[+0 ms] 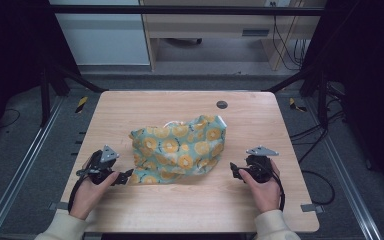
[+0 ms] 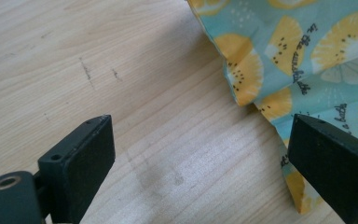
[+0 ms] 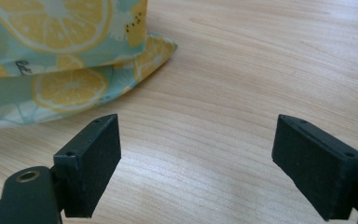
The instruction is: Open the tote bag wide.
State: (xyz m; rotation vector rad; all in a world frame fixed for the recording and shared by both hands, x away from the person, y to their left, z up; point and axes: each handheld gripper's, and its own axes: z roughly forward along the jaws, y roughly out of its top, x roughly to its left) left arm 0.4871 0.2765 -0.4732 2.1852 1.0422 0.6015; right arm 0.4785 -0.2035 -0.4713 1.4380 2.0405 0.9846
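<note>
- A light wooden surface [image 1: 130, 210] with rounded corners and a small dark round cap [image 1: 222, 104] near its far edge.
- Grey floor [image 1: 25, 165] around it, with metal rails [image 1: 17, 177] running along both sides.
- Black frame bars [image 1: 180, 9] overhead and slanting at the sides.
- Beyond, a pale wooden desk [image 1: 205, 25] and a white panel [image 1: 100, 35].
- Black cables [image 1: 315, 130] trail on the right.
- Yellow-black tape [image 1: 81, 103] marks the floor.
</note>
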